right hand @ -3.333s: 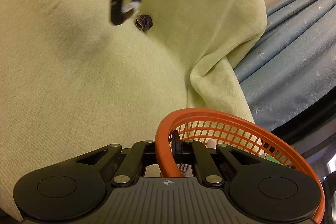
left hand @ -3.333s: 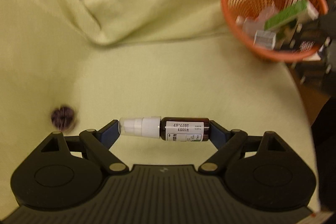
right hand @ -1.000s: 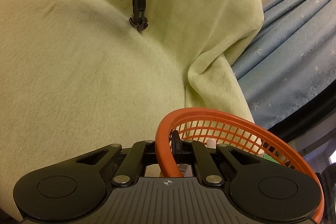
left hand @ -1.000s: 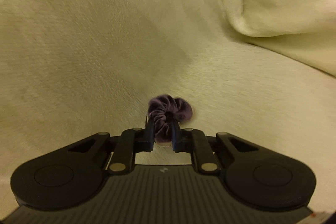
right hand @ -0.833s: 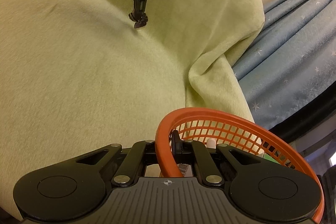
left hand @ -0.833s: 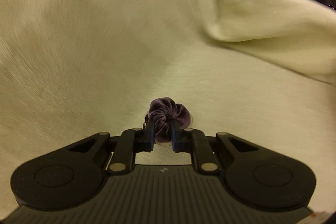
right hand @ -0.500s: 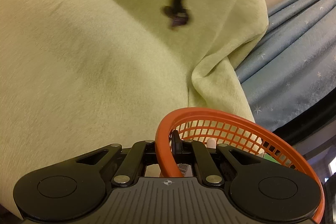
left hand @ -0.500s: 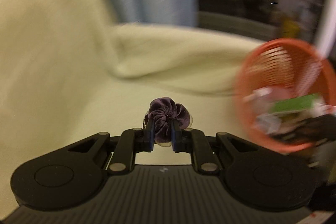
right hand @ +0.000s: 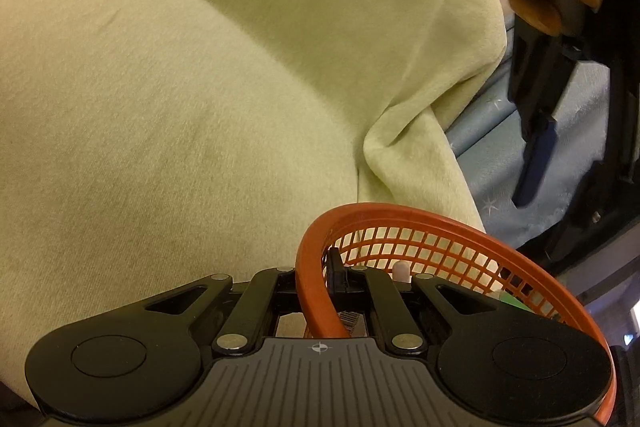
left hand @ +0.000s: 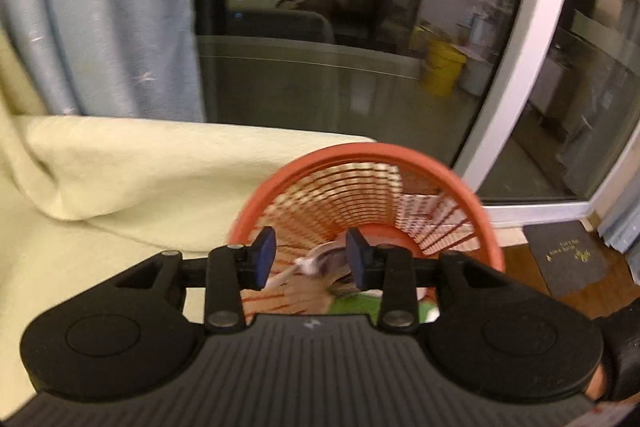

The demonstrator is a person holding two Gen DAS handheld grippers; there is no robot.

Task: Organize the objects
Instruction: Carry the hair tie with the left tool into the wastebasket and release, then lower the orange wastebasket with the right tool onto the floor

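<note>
The left gripper [left hand: 310, 259] hangs over the mouth of the orange basket [left hand: 440, 169], its blue pads [left hand: 265, 254] parting and nothing pressed between them; a blurred grey-and-white shape just below the pads, inside the basket, may be the item being let go, though it is too smeared to name. The basket sits at the edge of a seat draped in a pale yellow-green blanket [right hand: 168, 99], close to the blue curtain [left hand: 100, 7] and the glass door [left hand: 340, 27]. The right gripper [right hand: 320, 281] is clenched on the basket's near rim, one finger inside and one outside, steadying it. To do this drop well, I would let the pads spread fully while staying centred above the opening, so the piece falls clear onto the contents rather than catching on a pad or the mesh wall. The steadying grasp should hold firm until the other gripper lifts straight out, since the soft blanket could let the basket tip.
</note>
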